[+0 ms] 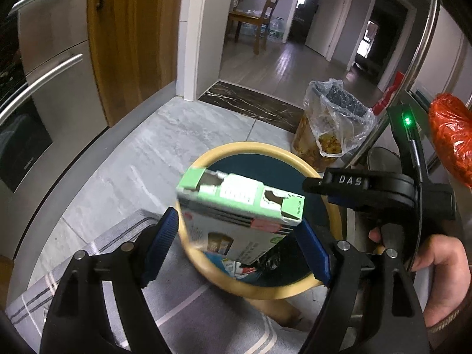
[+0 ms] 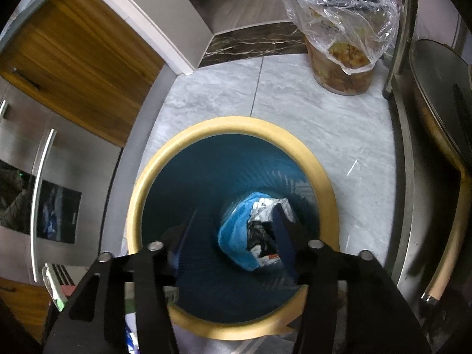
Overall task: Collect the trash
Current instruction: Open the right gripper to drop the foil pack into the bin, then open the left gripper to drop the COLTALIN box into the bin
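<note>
Black gripper arms with blue pads fill the lower part of the left wrist view, and the left gripper (image 1: 239, 244) is seen with its fingers spread on either side of a green and white cardboard box (image 1: 236, 215). Whether the pads actually touch the box cannot be told; a gap seems to show at each side, and the box is blurred. It is tilted, with its torn green top end turned toward the camera, and is placed over the mouth of a round bin (image 1: 295, 159) with a yellow rim and a dark blue inside.

At the right edge of the same view the right gripper (image 1: 321, 181) is seen, held in a hand (image 1: 439, 268), with a green light lit on its body. An orange-red crinkled bag (image 1: 451, 135) is seen just beyond it.

From the right wrist view the right gripper's fingers are seen spread apart over the bin's near rim, with nothing between them. At the bottom of the bin a blue bag (image 2: 239, 233) and crumpled wrappers (image 2: 265, 236) are seen.

Beyond the bin, on the grey marble floor (image 2: 324, 112), a smaller pail lined with a clear plastic bag (image 2: 342, 14) is set, well apart from the bin, near the dark marble threshold (image 2: 253, 41)
</note>
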`<act>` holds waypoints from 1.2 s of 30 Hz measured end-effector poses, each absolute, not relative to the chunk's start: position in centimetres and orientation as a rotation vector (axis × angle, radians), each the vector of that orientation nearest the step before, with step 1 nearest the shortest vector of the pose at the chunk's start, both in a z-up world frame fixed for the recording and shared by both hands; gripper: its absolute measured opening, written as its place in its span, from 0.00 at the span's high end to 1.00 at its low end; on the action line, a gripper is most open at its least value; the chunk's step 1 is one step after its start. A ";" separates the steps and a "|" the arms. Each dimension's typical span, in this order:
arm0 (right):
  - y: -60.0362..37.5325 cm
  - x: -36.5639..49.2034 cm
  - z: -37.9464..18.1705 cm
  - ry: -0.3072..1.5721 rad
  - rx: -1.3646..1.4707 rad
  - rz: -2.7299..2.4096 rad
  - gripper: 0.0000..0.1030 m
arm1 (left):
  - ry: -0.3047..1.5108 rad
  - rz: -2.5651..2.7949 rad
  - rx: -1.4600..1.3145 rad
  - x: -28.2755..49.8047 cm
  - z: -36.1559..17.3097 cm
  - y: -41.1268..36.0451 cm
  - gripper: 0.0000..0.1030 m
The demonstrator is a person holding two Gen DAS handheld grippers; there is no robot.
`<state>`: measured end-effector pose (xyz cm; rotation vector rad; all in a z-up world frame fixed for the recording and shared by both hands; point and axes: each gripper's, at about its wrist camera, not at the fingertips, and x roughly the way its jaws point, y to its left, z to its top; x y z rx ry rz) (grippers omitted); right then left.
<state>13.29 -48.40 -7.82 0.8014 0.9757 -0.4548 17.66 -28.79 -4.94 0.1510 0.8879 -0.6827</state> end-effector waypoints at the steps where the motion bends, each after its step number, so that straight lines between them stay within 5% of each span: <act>1: -48.4 13.3 -7.8 0.972 0.807 -0.450 0.33 | 0.884 -0.673 0.150 17.5 -4.8 -28.4 0.20; 7: -48.0 13.0 -7.0 0.932 0.832 -0.412 0.12 | 0.870 -0.618 0.133 16.9 -3.9 -26.1 0.10; 36: -40.6 8.3 -1.4 0.936 0.647 -0.319 0.09 | 0.866 -0.383 0.080 7.5 -0.5 -7.1 0.07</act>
